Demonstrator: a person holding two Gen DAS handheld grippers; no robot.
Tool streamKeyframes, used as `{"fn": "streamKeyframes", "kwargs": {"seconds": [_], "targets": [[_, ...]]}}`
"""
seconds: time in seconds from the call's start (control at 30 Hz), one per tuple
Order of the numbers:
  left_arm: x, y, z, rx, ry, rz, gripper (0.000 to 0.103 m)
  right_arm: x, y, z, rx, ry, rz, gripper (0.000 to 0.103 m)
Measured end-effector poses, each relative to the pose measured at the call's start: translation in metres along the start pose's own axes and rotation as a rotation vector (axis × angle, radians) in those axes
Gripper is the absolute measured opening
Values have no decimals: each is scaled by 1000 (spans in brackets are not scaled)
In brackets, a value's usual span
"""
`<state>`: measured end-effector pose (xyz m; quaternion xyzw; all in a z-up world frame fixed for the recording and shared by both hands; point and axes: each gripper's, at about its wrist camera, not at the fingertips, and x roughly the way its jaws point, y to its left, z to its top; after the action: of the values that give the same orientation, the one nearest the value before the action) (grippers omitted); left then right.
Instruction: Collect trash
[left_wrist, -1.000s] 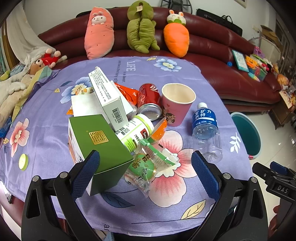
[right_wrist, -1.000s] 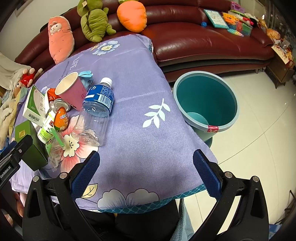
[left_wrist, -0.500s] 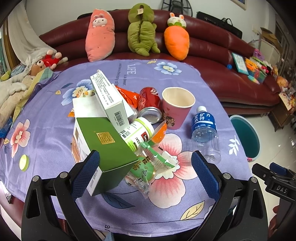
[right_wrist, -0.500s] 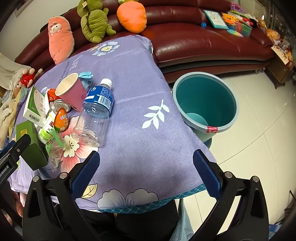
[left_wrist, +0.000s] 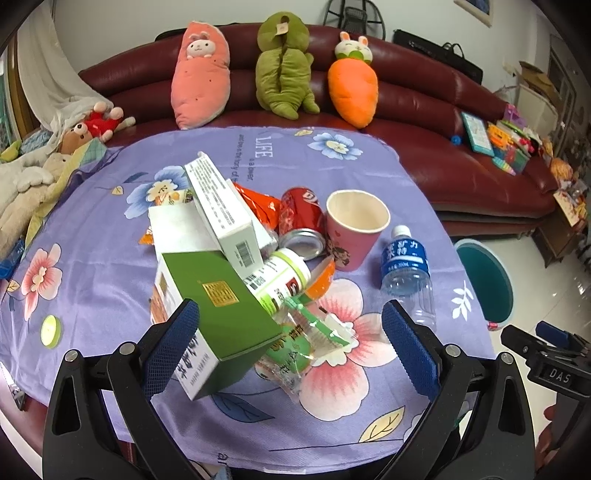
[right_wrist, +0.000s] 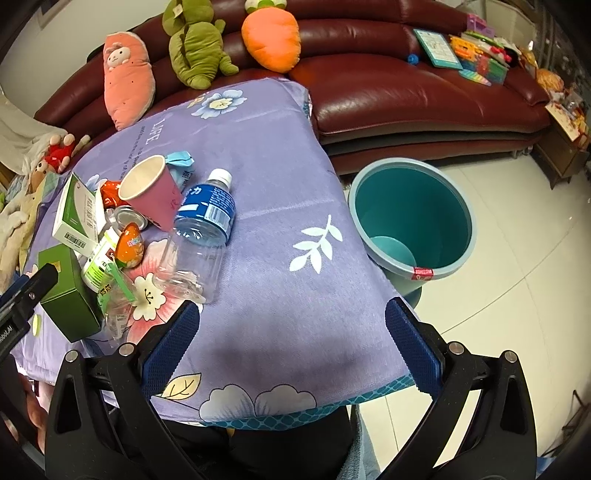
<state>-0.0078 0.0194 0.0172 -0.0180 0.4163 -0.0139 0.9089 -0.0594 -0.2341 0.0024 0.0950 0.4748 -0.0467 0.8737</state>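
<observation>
The left gripper (left_wrist: 290, 345) is held with its blue-padded fingers (left_wrist: 171, 347) spread wide, empty, low in the frame before the trash pile; the left pad overlaps the green box (left_wrist: 221, 314), though contact cannot be judged. "LIFE" is printed on the purple tablecloth (left_wrist: 92, 284) at upper centre. The water bottle (left_wrist: 408, 277) carries a blue label with "350ml". The right gripper (right_wrist: 291, 345) is likewise spread and empty over the cloth's near edge, its body marked "DAS". The teal bin (right_wrist: 412, 218) stands at centre right, partly hidden by the table.

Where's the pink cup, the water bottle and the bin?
pink cup (left_wrist: 352, 242), left wrist view, on its outer wall.
water bottle (right_wrist: 207, 210), right wrist view, on its blue label.
bin (right_wrist: 448, 212), right wrist view, on its inner wall.
</observation>
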Motion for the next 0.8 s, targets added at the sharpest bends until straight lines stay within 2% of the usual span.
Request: {"fn": "streamKeyframes", "kwargs": {"seconds": [0.17,0.53,0.8], "targets": [[4,8,8,-12,30,-30,99,3,6,6,-15,18,30,97],[27,21,36,17,88,-39,99,17,27,33,-66,70,63,97],[53,69,82,-79,152,-45,99,34,35,55,-67,110,68,97]]}}
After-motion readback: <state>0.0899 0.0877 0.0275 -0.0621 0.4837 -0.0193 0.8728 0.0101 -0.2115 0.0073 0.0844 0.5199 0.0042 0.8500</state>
